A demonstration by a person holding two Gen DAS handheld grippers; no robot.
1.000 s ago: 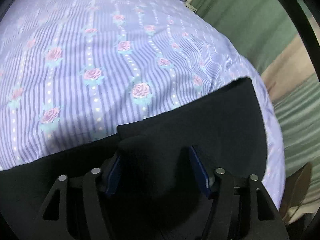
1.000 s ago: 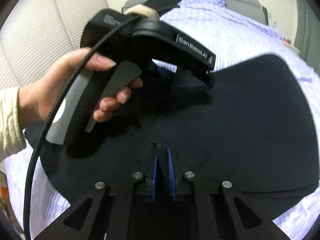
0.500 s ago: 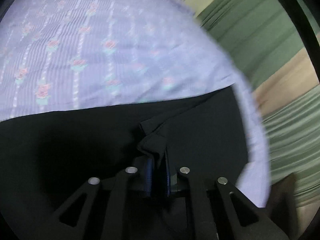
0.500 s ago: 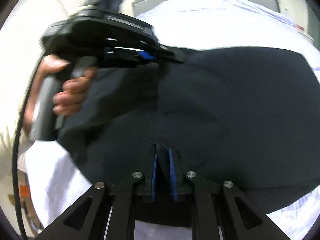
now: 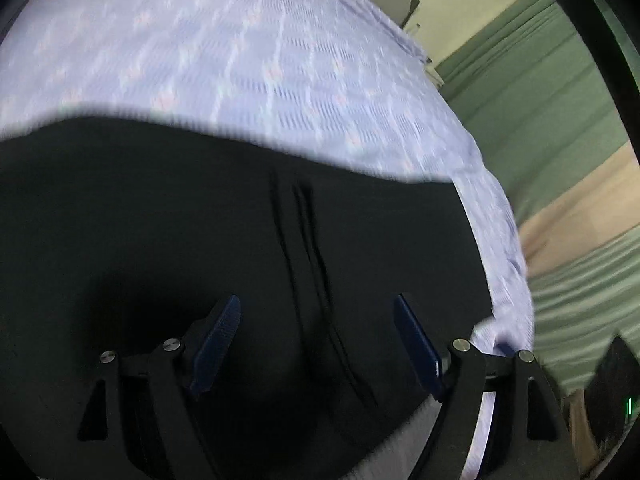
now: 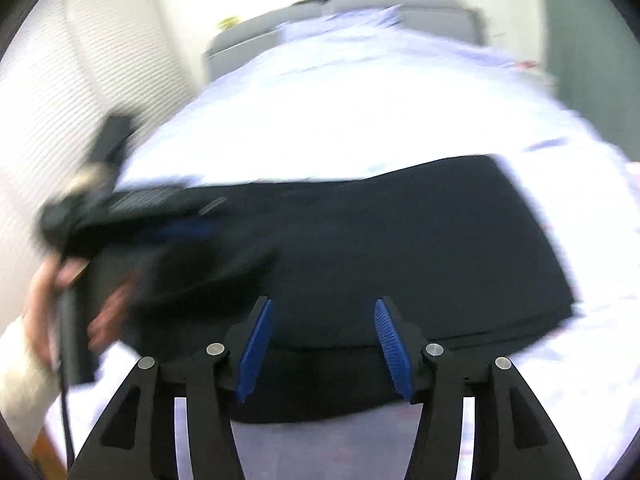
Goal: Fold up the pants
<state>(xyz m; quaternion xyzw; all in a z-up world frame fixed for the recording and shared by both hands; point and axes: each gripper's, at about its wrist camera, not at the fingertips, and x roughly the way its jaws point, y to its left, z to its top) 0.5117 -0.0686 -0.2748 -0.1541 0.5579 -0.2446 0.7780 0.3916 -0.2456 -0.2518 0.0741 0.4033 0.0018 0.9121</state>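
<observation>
The black pants (image 5: 200, 220) lie flat on the bed, folded into a broad rectangle (image 6: 400, 248). My left gripper (image 5: 318, 316) is open just above the cloth, with a long crease running between its blue pads (image 5: 218, 340). My right gripper (image 6: 322, 316) is open and empty over the near edge of the pants. In the right wrist view, the left gripper (image 6: 120, 208) and the hand that holds it show blurred at the left end of the pants.
A lilac striped bedsheet with roses (image 5: 240, 60) covers the bed. A grey headboard (image 6: 360, 12) and white blinds (image 6: 80, 80) stand at the back and left. Green curtains (image 5: 540, 92) hang to the right, past the bed's edge.
Both grippers were shut on the pants half a second ago and have opened, letting the cloth go. The pants now lie flat. Both views are blurred by movement.
</observation>
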